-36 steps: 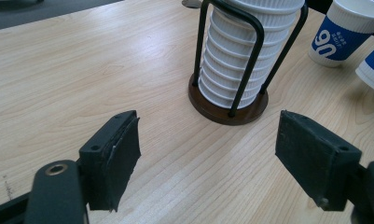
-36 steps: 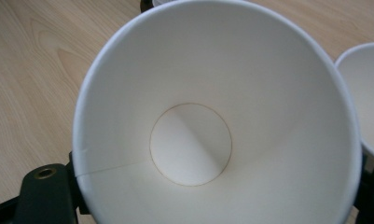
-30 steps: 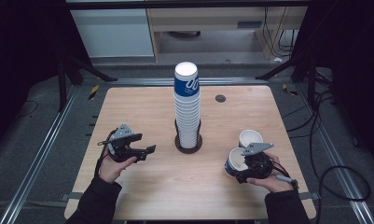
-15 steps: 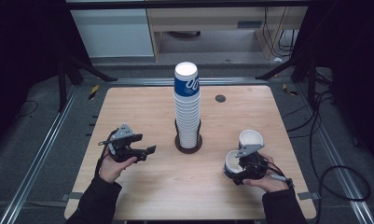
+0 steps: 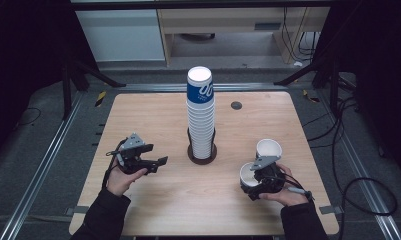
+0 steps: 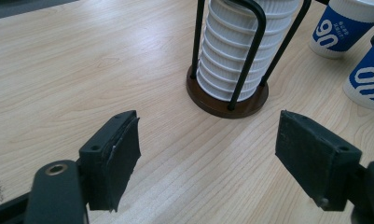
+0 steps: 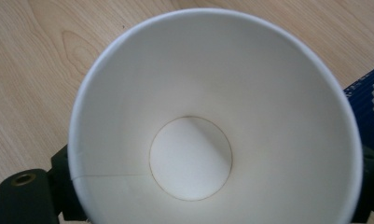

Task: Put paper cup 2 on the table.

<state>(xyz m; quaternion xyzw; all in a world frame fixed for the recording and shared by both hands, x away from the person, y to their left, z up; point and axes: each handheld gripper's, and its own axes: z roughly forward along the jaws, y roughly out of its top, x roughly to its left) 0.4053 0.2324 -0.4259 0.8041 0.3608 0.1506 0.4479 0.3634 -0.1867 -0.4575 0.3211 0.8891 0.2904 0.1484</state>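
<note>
Paper cup (image 7: 212, 116) sits clamped between right gripper (image 5: 255, 182) fingers (image 7: 24, 196).

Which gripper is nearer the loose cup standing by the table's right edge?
Right. The right gripper, shut on another cup, sits just in front of the loose cup. The left gripper is open, across the table beyond the cup stack.

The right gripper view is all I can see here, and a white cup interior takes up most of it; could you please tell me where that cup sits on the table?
Observer: The held cup is near the table's front right, in the right gripper.
Operator: Is another cup nearby?
Observer: Yes, a second cup stands upright just behind it.
Operator: And the left gripper?
Observer: The left gripper is open and empty, facing the cup stack in its wire holder.
</note>
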